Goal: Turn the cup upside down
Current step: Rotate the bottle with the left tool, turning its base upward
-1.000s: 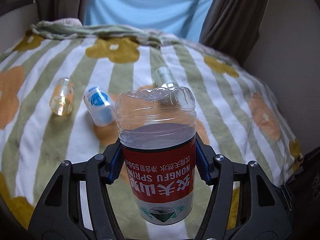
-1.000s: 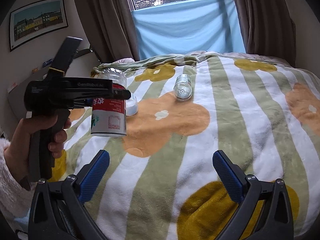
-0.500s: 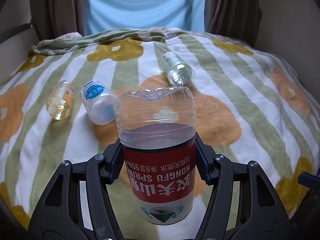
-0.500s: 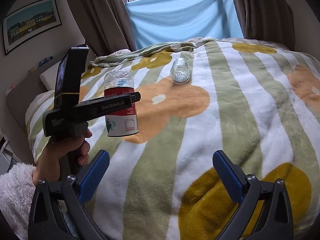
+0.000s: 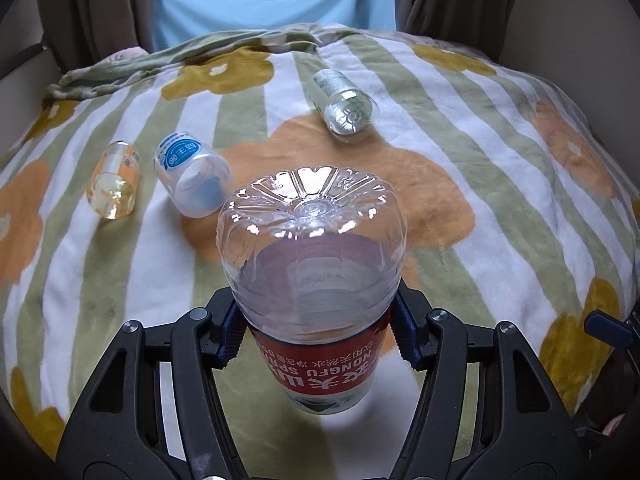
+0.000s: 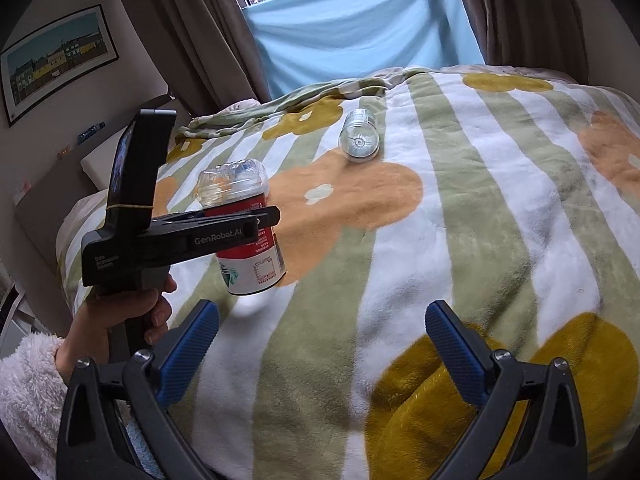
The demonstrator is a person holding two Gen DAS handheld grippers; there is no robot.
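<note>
The cup [image 5: 312,264] is a cut clear plastic bottle with a red label. It is held upside down, its closed base up and its open end down, just above the blanket. My left gripper [image 5: 316,330] is shut on its red label band. In the right wrist view the cup [image 6: 244,236] hangs in the left gripper [image 6: 264,216] at the left, tilted a little. My right gripper [image 6: 320,344] is open and empty, low over the near part of the bed.
Three other cut bottle cups lie on their sides on the striped flower blanket [image 5: 460,152]: a yellowish one [image 5: 114,186], a blue-labelled one [image 5: 188,174], a clear one [image 5: 342,106] [image 6: 358,140]. Curtains and a blue cloth hang behind the bed.
The left gripper has tipped forward and lowered with the cup, so the cup's base now faces the camera more. The right gripper stays open, shifted slightly.
</note>
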